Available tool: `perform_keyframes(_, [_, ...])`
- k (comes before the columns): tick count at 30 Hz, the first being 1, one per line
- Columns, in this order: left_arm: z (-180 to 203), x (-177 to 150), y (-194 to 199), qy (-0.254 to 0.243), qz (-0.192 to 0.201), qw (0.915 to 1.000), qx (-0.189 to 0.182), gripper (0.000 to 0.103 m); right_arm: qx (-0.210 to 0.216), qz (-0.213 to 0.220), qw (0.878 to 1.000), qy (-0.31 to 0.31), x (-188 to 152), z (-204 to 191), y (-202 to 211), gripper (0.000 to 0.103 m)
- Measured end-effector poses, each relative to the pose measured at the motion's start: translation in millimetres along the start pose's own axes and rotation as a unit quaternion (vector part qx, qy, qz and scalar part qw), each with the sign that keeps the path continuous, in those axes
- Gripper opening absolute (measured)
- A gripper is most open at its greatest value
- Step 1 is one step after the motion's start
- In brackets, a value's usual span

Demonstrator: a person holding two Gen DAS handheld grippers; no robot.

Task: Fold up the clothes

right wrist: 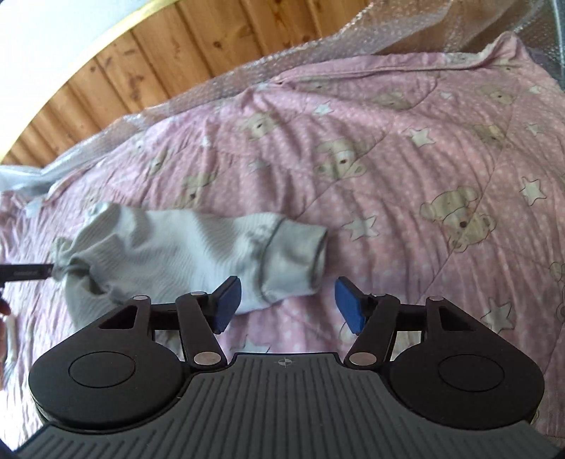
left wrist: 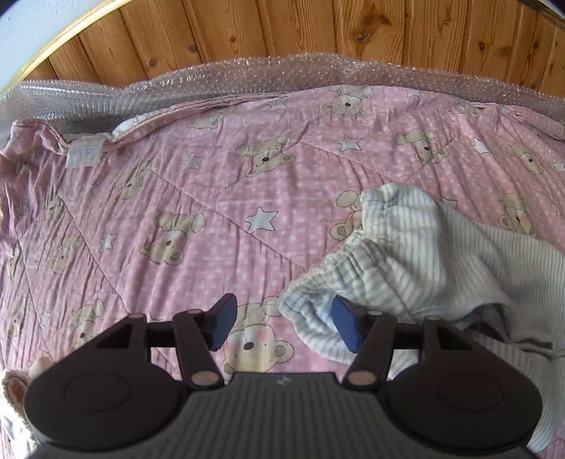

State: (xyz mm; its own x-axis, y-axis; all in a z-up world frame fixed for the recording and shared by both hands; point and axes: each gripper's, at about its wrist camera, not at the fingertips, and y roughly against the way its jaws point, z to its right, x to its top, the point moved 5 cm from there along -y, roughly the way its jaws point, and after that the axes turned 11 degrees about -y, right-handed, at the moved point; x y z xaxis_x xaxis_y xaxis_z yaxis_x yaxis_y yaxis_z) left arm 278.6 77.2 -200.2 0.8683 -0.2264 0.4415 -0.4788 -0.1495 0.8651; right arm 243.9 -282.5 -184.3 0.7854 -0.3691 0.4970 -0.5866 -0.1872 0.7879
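A small pale grey-and-white striped garment [left wrist: 416,254] lies crumpled on a pink teddy-bear quilt [left wrist: 212,197]. In the left wrist view its gathered elastic edge sits right at my open left gripper [left wrist: 284,323], with the right blue pad [left wrist: 348,328] over the cloth. In the right wrist view the same garment [right wrist: 169,254] stretches leftward, its cuffed end [right wrist: 303,261] just ahead of my open right gripper [right wrist: 287,305]. Neither gripper holds cloth. The other gripper's tip [right wrist: 26,272] shows at the garment's far left end.
Bubble wrap [left wrist: 247,77] lines the far edge of the quilt, against a wooden plank wall [left wrist: 282,31]. A white care label [left wrist: 84,151] sits at the quilt's back left corner. Open quilt lies left of the garment.
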Motion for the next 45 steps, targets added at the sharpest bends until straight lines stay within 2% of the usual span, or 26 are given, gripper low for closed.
perform_keyframes(1, [2, 1, -3, 0.001, 0.000, 1.0000, -0.004, 0.052, 0.007, -0.013, 1.000, 0.014, 4, -4, -8, 0.051])
perform_keyframes(2, [3, 3, -3, 0.003, 0.004, 1.0000, -0.006, 0.027, 0.017, -0.029, 0.999, 0.030, 7, -8, -15, 0.011])
perform_keyframes(3, [4, 4, 1, 0.009, 0.009, 0.9999, -0.010, 0.014, 0.020, -0.016, 0.998, 0.057, 15, -15, -12, 0.007])
perform_keyframes(5, [5, 6, 8, 0.020, 0.019, 0.9995, -0.017, 0.014, 0.024, 0.020, 0.993, 0.116, 33, -29, -2, 0.006])
perform_keyframes(7, [5, 6, 10, 0.025, 0.020, 0.9992, -0.026, 0.014, 0.007, 0.077, 0.991, 0.112, 65, -29, 11, 0.006])
perform_keyframes(8, [5, 4, 7, 0.024, 0.011, 0.9992, -0.031, 0.014, 0.004, 0.069, 0.993, 0.093, 73, -24, 6, 0.007])
perform_keyframes(11, [5, -1, 1, 0.022, -0.002, 0.9989, -0.041, 0.014, -0.001, 0.023, 0.999, 0.027, 93, -4, -12, 0.046])
perform_keyframes(12, [4, -2, 1, 0.027, -0.002, 0.9986, -0.045, 0.015, 0.010, 0.020, 1.000, 0.021, 85, -6, -7, 0.043])
perform_keyframes(16, [-9, -4, -1, 0.084, 0.007, 0.9936, -0.075, 0.022, 0.080, 0.008, 0.997, 0.014, 35, -21, 20, 0.055])
perform_keyframes(18, [-12, -2, -6, 0.107, 0.010, 0.9905, -0.086, 0.037, 0.142, -0.033, 0.989, 0.034, -10, -45, 16, 0.066])
perform_keyframes(20, [-10, 3, -12, 0.111, 0.008, 0.9895, -0.092, 0.043, 0.173, -0.064, 0.980, 0.080, -53, -71, 7, 0.076])
perform_keyframes(22, [-5, 8, -14, 0.099, 0.010, 0.9912, -0.088, 0.043, 0.173, -0.070, 0.975, 0.116, -69, -85, 6, 0.077])
perform_keyframes(23, [-3, 10, -13, 0.096, 0.011, 0.9913, -0.089, 0.030, 0.172, -0.070, 0.975, 0.118, -64, -85, 13, 0.075])
perform_keyframes(24, [-3, 11, -11, 0.098, 0.012, 0.9906, -0.095, 0.014, 0.171, -0.071, 0.975, 0.120, -59, -85, 19, 0.063])
perform_keyframes(25, [-4, 12, -8, 0.101, 0.013, 0.9900, -0.098, 0.013, 0.170, -0.071, 0.975, 0.123, -53, -85, 25, 0.050])
perform_keyframes(26, [-7, 12, 0, 0.109, 0.009, 0.9888, -0.101, 0.013, 0.169, -0.072, 0.975, 0.125, -48, -86, 32, 0.020])
perform_keyframes(29, [-20, 8, 37, 0.153, -0.015, 0.9778, -0.143, 0.012, 0.166, -0.073, 0.975, 0.131, -31, -86, 50, 0.013])
perform_keyframes(31, [-30, -1, 70, 0.180, -0.032, 0.9669, -0.178, 0.013, 0.164, -0.074, 0.974, 0.136, -20, -86, 63, 0.013])
perform_keyframes(34, [-30, -27, 94, 0.166, -0.045, 0.9696, -0.174, 0.013, 0.147, -0.052, 0.975, 0.160, 5, -81, 96, 0.019])
perform_keyframes(35, [-29, -42, 84, 0.167, -0.058, 0.9703, -0.166, 0.013, 0.143, -0.033, 0.976, 0.159, 11, -80, 102, 0.043])
perform_keyframes(36, [-28, -57, 74, 0.167, -0.070, 0.9707, -0.157, 0.014, 0.137, -0.013, 0.978, 0.158, 14, -79, 105, 0.077])
perform_keyframes(37, [-28, -72, 63, 0.168, -0.082, 0.9710, -0.149, 0.014, 0.137, -0.011, 0.977, 0.160, 9, -77, 99, 0.090])
perform_keyframes(38, [-27, -88, 53, 0.168, -0.095, 0.9710, -0.141, 0.014, 0.121, -0.023, 0.982, 0.141, 3, -68, 89, 0.090])
perform_keyframes(39, [-26, -103, 43, 0.169, -0.107, 0.9709, -0.132, 0.015, 0.102, -0.037, 0.987, 0.118, -3, -58, 79, 0.078])
perform_keyframes(41, [-30, -122, 38, 0.191, -0.098, 0.9667, -0.140, 0.017, 0.084, -0.063, 0.993, 0.062, -20, -37, 64, 0.070])
perform_keyframes(45, [-28, -127, 43, 0.183, -0.071, 0.9703, -0.141, 0.020, 0.104, -0.097, 0.989, -0.034, -66, -6, 49, 0.069])
